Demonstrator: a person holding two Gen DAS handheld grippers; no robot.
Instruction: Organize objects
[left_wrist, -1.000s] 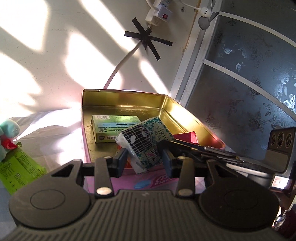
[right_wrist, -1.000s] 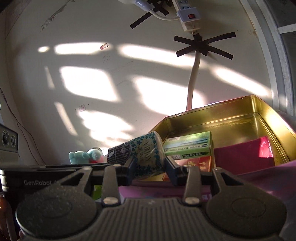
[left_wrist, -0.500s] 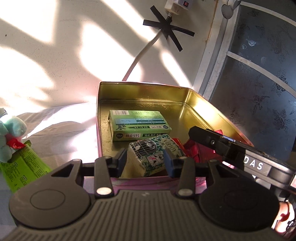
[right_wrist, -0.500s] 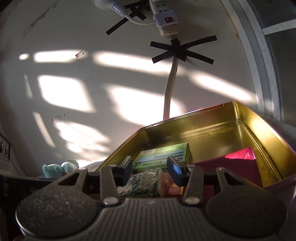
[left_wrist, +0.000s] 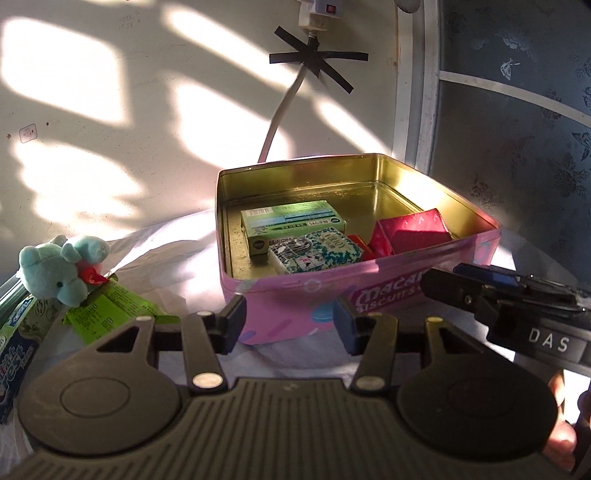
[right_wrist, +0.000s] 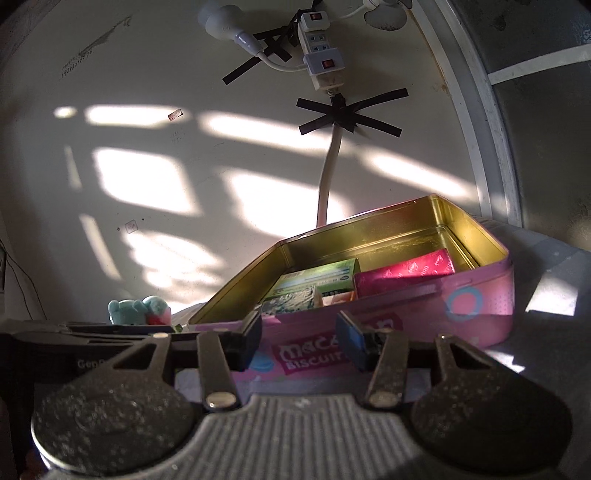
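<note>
Two grippers hang just in front of the pink biscuit tin (left_wrist: 369, 291), both with fingers spread and nothing between them: the left gripper (left_wrist: 286, 325) faces the tin's near wall, and the right gripper (right_wrist: 299, 341) sits beside it, a little lower. Left to tidy are the teal plush toy (left_wrist: 62, 269), resting on a green packet (left_wrist: 107, 314) well left of the tin, and what looks like a toothpaste box (left_wrist: 16, 343) at the frame edge, though it is cut off. The plush should be light and soft, squashing under a pinch, so a grip across its round body seems safest; the packet is probably thin and slick, best taken by an edge. Inside the open, gold-lined tin lie a green carton (left_wrist: 291, 225) toward the back, a patterned tissue pack (left_wrist: 314, 254) just in front of it, and a red foil pack (left_wrist: 413, 232) to the right, with a smaller red item partly hidden between them. Bare floor shows along the tin's far side.
</note>
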